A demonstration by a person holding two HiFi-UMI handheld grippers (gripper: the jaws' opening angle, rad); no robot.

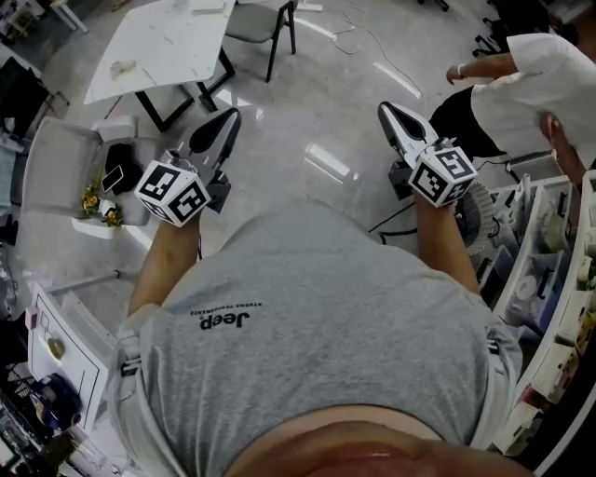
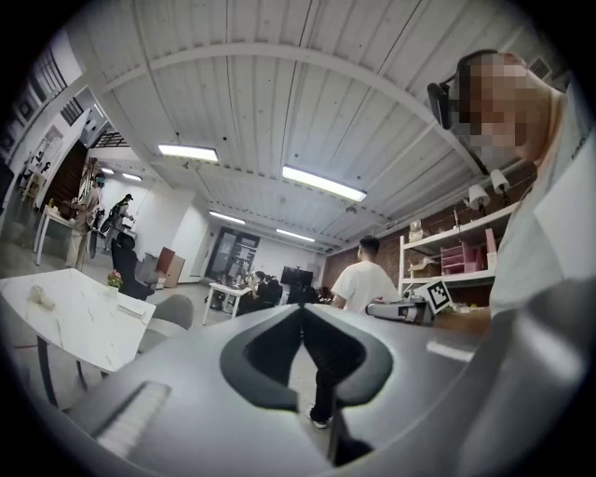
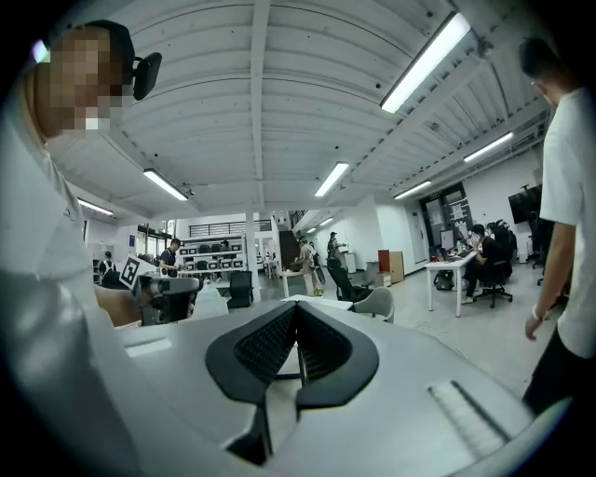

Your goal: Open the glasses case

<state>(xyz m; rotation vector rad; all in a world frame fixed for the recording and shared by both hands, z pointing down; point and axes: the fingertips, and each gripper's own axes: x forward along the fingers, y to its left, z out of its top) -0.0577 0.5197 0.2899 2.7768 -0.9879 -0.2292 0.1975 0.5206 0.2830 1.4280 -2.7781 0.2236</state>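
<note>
I see no glasses case in any view. In the head view my left gripper [image 1: 228,116] and right gripper [image 1: 386,110] are held level in front of the person's grey shirt, above the floor, each with its marker cube near the hand. Both are shut with nothing between the jaws. The left gripper view shows its jaws [image 2: 300,307] meeting at the tips, with the room beyond. The right gripper's jaws [image 3: 296,306] likewise touch at the tips. Each gripper shows at the side of the other's view, the right gripper [image 2: 410,310] and the left gripper [image 3: 168,284].
A white table [image 1: 168,42] with a small object on it stands ahead on the left, a chair [image 1: 261,19] beside it. A grey seat [image 1: 56,168] with black items and flowers lies at left. A person in white [image 1: 531,84] stands at right by shelves [image 1: 549,279].
</note>
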